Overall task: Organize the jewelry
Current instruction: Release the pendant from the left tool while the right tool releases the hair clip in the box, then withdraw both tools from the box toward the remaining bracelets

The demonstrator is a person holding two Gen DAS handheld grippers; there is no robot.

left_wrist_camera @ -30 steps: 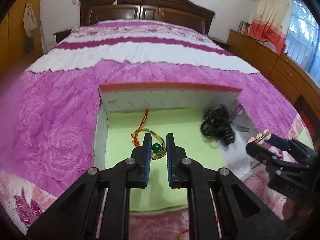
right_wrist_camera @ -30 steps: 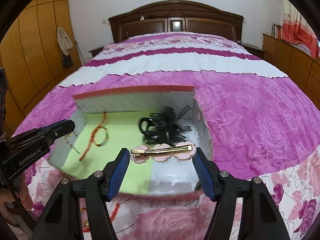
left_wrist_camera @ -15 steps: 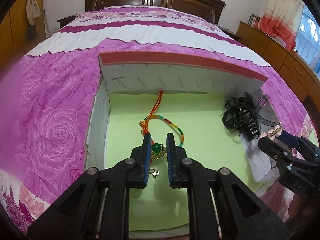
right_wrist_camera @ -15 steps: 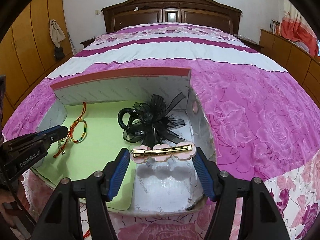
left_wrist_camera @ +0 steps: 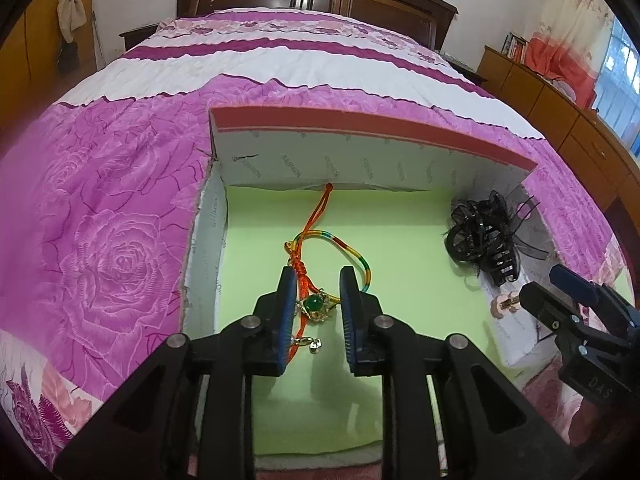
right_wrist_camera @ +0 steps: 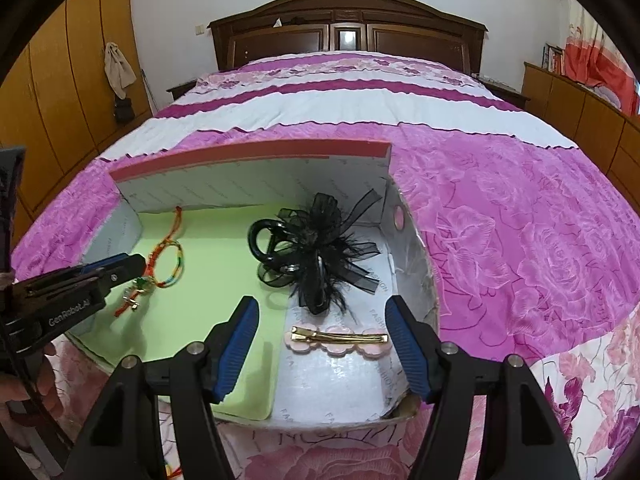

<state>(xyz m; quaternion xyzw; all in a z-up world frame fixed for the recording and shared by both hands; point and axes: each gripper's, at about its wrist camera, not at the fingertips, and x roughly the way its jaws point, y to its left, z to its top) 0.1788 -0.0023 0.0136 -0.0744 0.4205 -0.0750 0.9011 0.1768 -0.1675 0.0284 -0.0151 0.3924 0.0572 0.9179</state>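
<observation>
Pink flower hair clip (right_wrist_camera: 338, 342) lies in box (right_wrist_camera: 256, 151) between open right tool (right_wrist_camera: 322, 350)

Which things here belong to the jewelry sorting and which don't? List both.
Job: box, cord bracelet, green bead charm, black hair claw, pink hair clip, left gripper, right gripper.
Lying about: bedspread, headboard, hanging cloth.
</observation>
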